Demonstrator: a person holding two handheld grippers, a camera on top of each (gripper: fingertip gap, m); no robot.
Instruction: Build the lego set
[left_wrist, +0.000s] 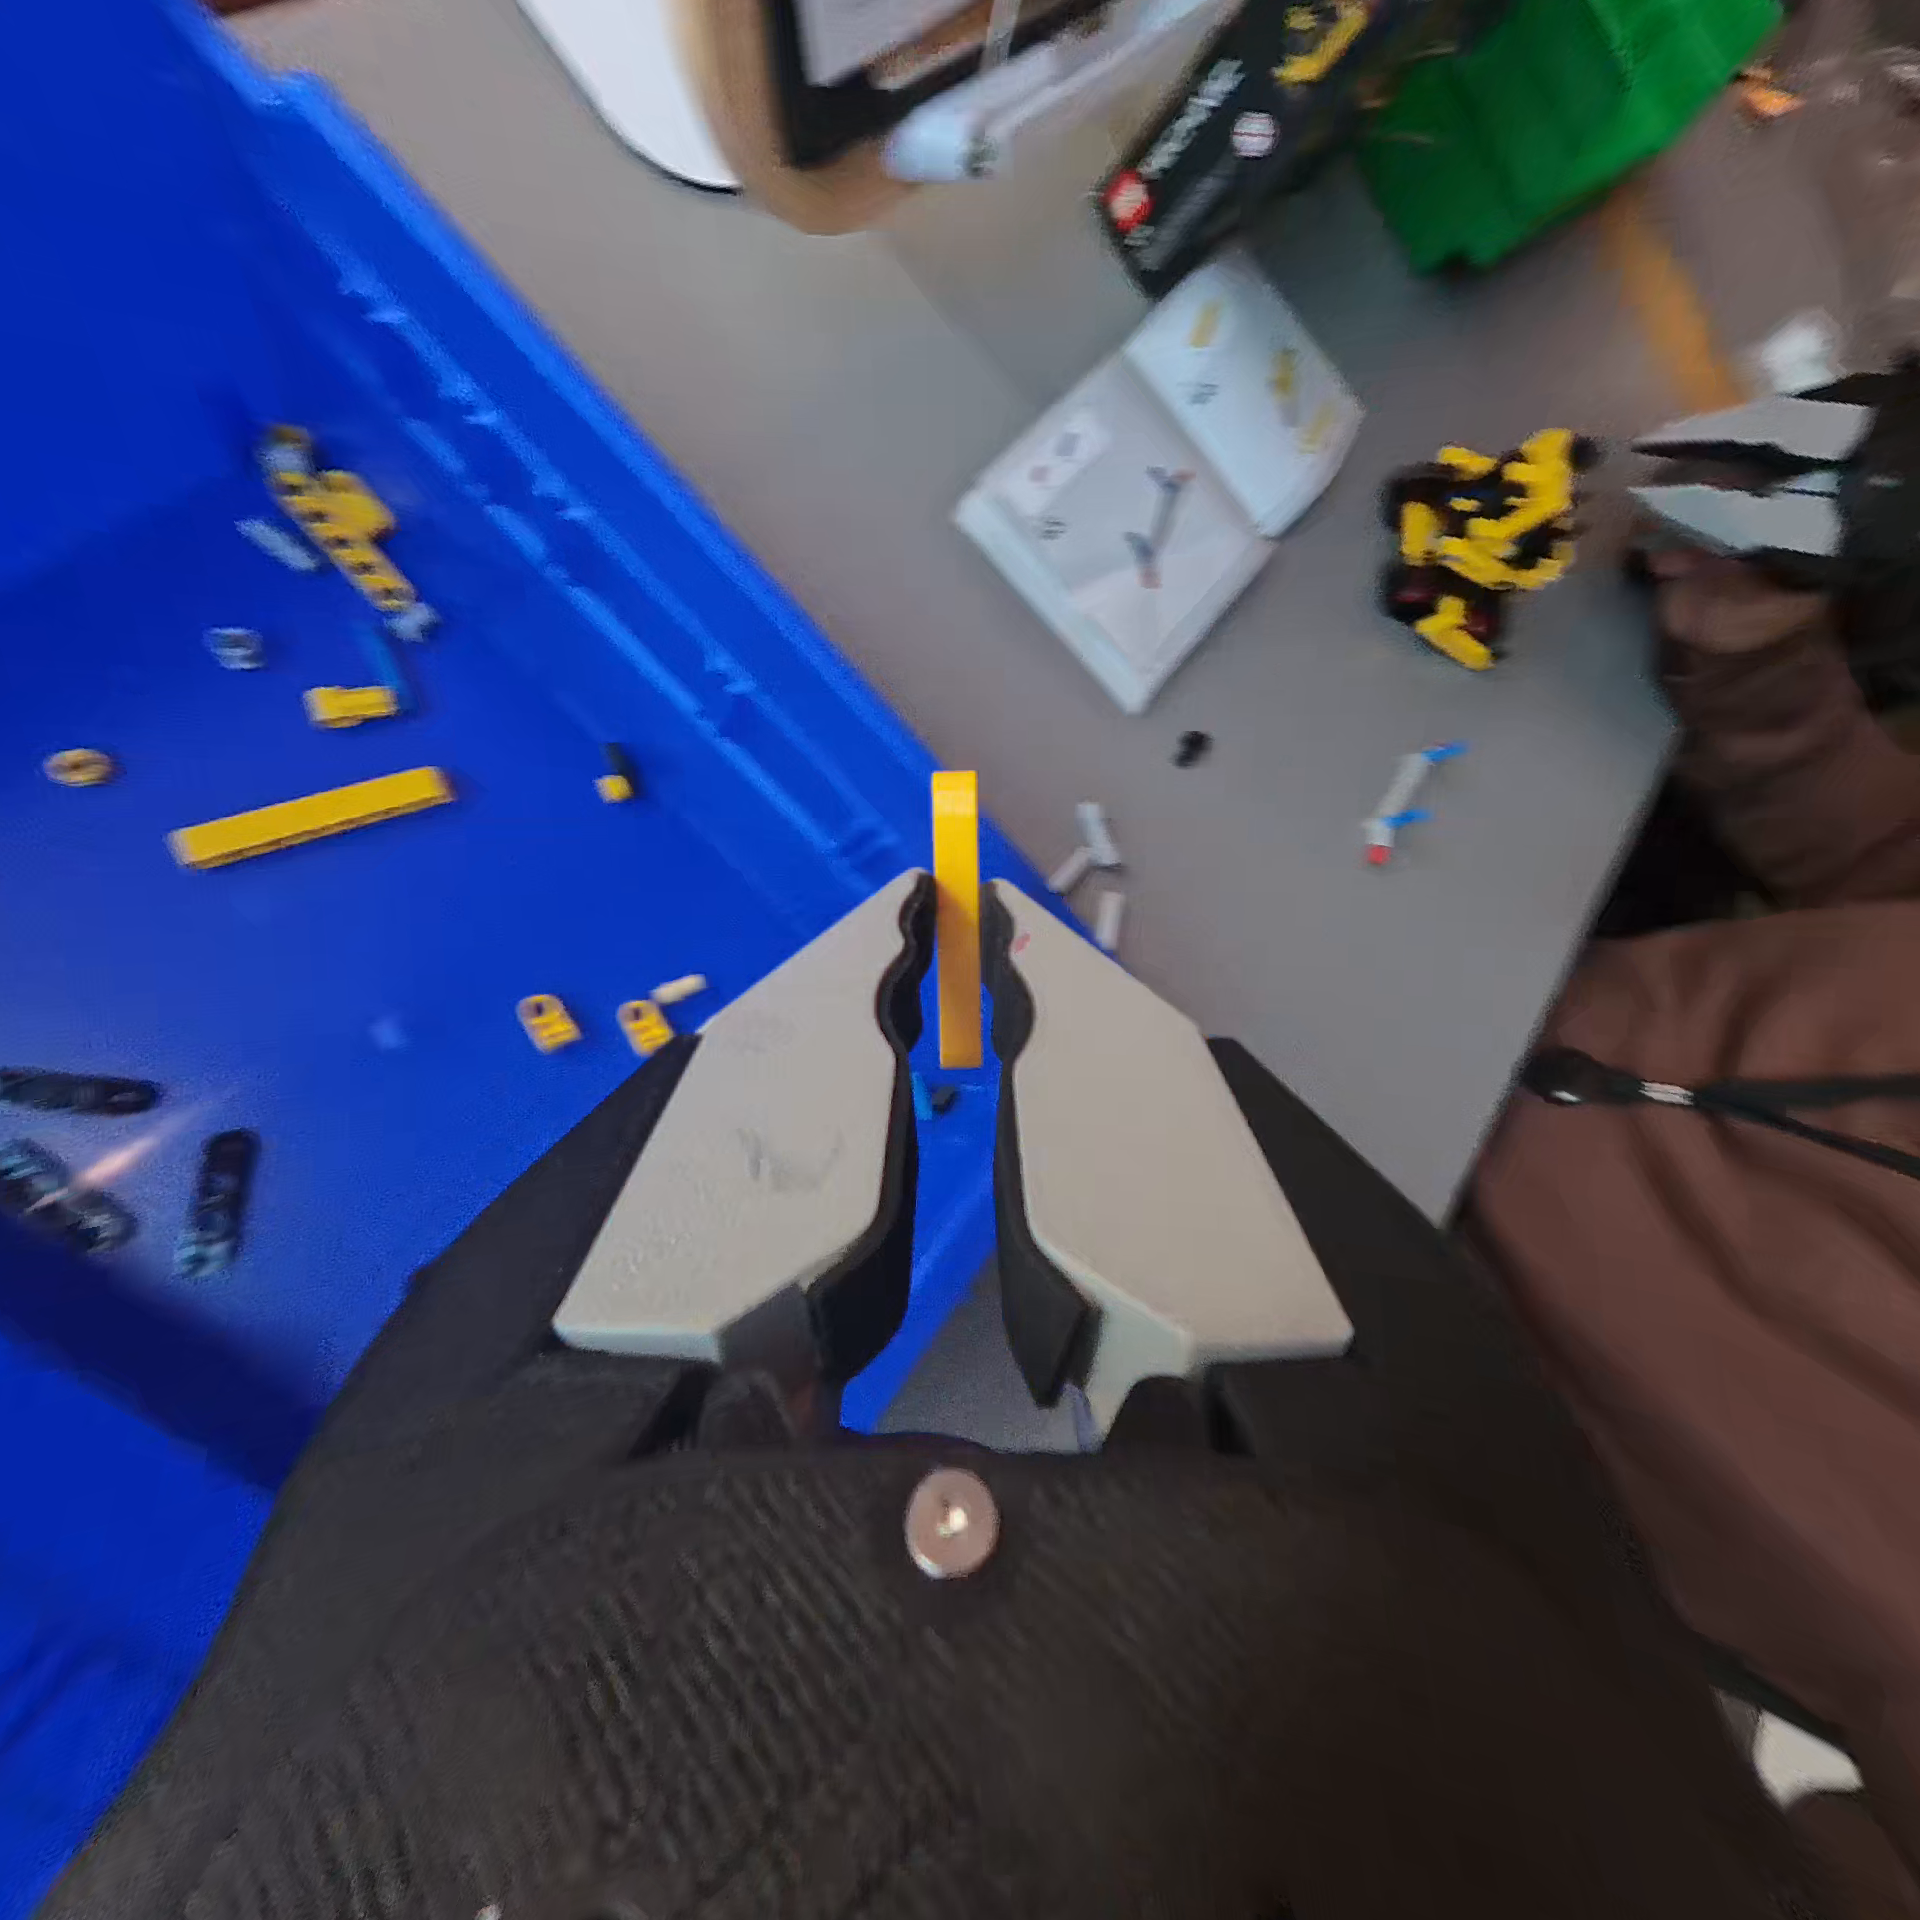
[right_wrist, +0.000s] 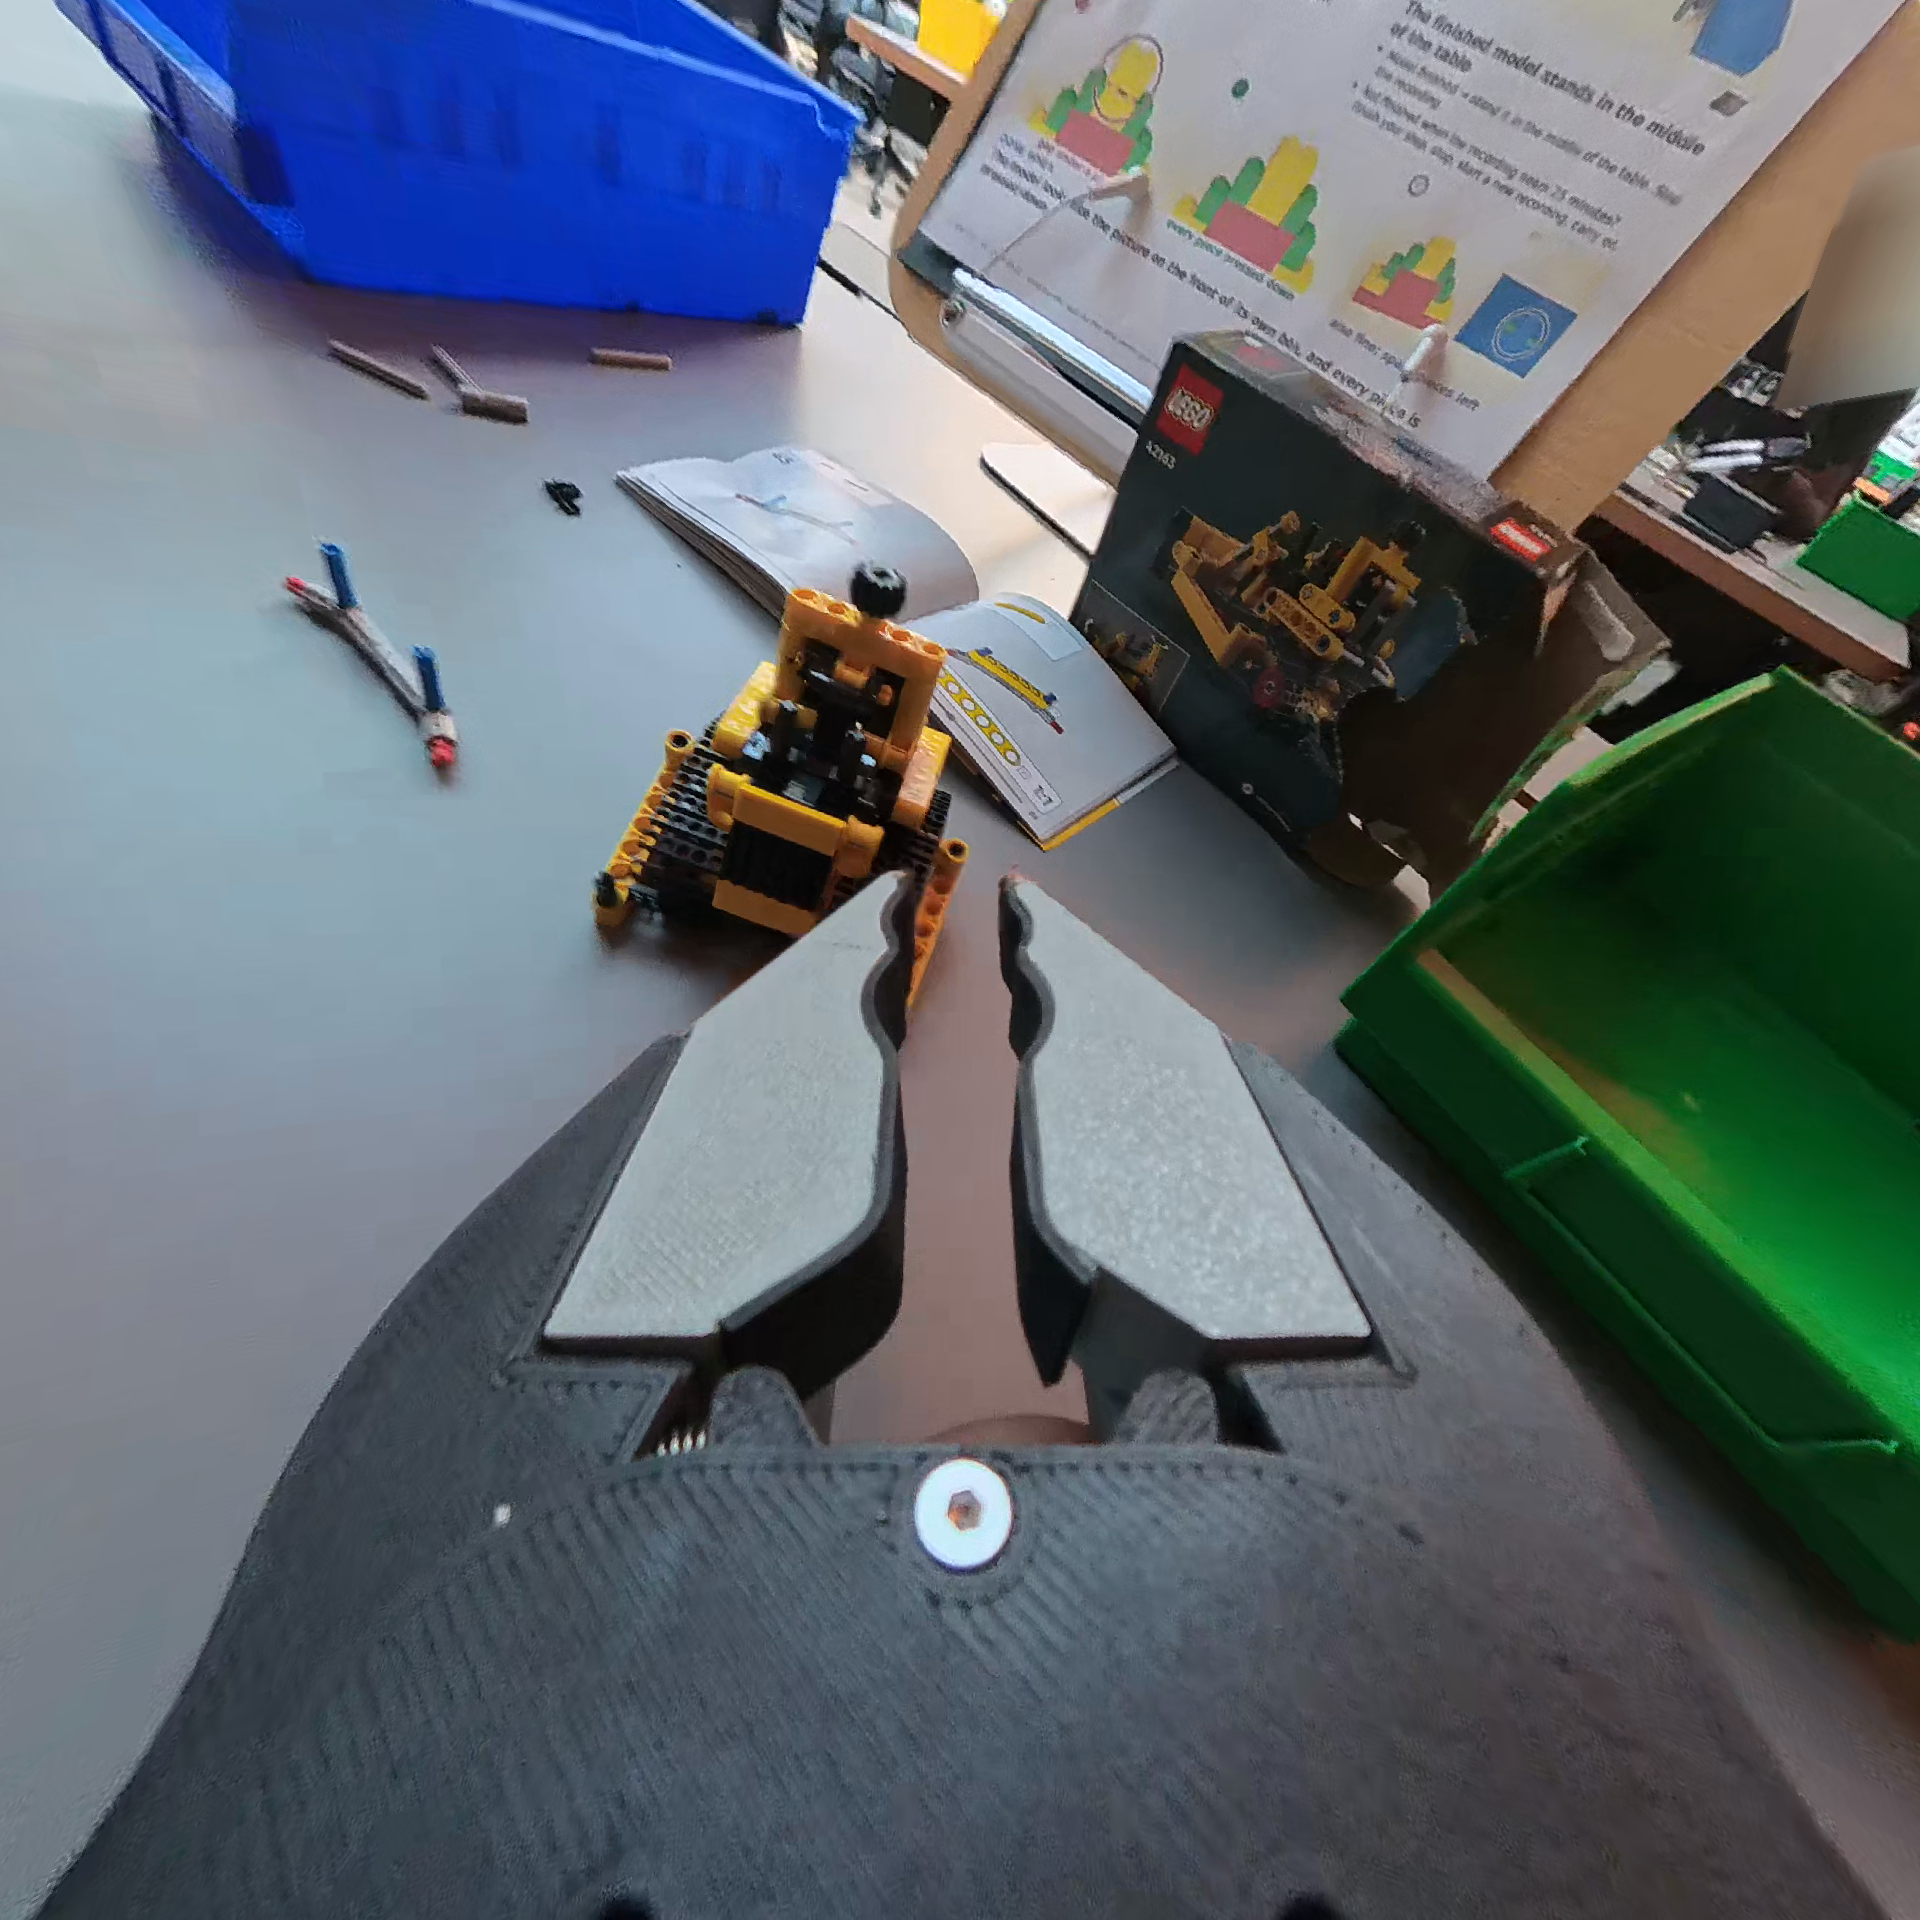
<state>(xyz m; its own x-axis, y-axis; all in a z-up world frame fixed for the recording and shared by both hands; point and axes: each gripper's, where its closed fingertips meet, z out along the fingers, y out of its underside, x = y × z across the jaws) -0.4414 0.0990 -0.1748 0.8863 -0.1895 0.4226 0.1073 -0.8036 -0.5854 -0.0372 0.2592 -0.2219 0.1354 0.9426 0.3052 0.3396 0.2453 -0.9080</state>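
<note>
My left gripper (left_wrist: 954, 894) is shut on a thin yellow Lego piece (left_wrist: 956, 831) held edge-on and upright, above the near rim of the blue bin (left_wrist: 644, 623). The bin holds several loose yellow and black parts, including a long yellow beam (left_wrist: 310, 816). The partly built yellow and black bulldozer (right_wrist: 800, 769) stands on the grey table; it also shows in the left wrist view (left_wrist: 1481, 545). My right gripper (right_wrist: 951, 899) is open and empty, its fingertips just in front of the model's right front corner. It shows far right in the left wrist view (left_wrist: 1745, 483).
An open instruction booklet (right_wrist: 1039, 707) and the Lego box (right_wrist: 1340, 613) lie behind the model. A grey axle assembly with blue pins (right_wrist: 384, 655) and small loose parts (right_wrist: 478, 395) lie on the table. A green bin (right_wrist: 1683, 1091) stands right. A person's brown sleeve (left_wrist: 1714, 1195) is near. Left tips to right tips: about 45 cm.
</note>
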